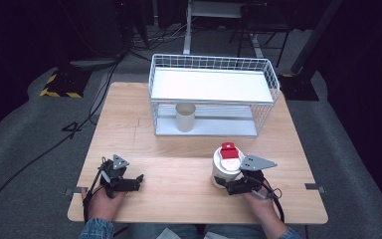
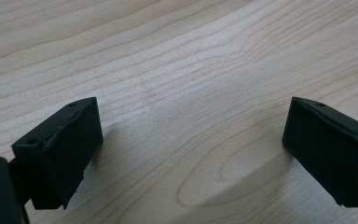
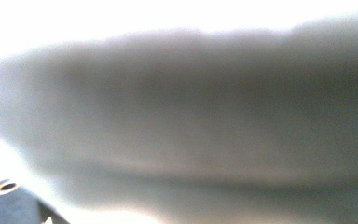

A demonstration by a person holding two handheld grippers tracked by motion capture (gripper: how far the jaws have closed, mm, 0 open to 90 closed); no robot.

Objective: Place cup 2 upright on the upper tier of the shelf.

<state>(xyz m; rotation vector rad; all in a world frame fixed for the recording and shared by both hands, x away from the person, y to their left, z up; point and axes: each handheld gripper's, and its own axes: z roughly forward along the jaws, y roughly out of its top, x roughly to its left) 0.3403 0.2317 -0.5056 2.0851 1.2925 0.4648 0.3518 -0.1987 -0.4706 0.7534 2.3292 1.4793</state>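
Right gripper is pinching the white cup near the surface's front right edge; left gripper, jaws spread, is resting near the front left corner.

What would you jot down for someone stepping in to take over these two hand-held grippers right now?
Left gripper: open, nothing between the jaws, low over the wooden table at its near left.
Right gripper: pressed against the white cylindrical cup with the red-and-white lid at the table's near right; its own view is a close blur, so the grip cannot be confirmed.
A plain beige cup stands on the lower level of the white wire shelf rack.
Probably left: shelving the lidded cup.
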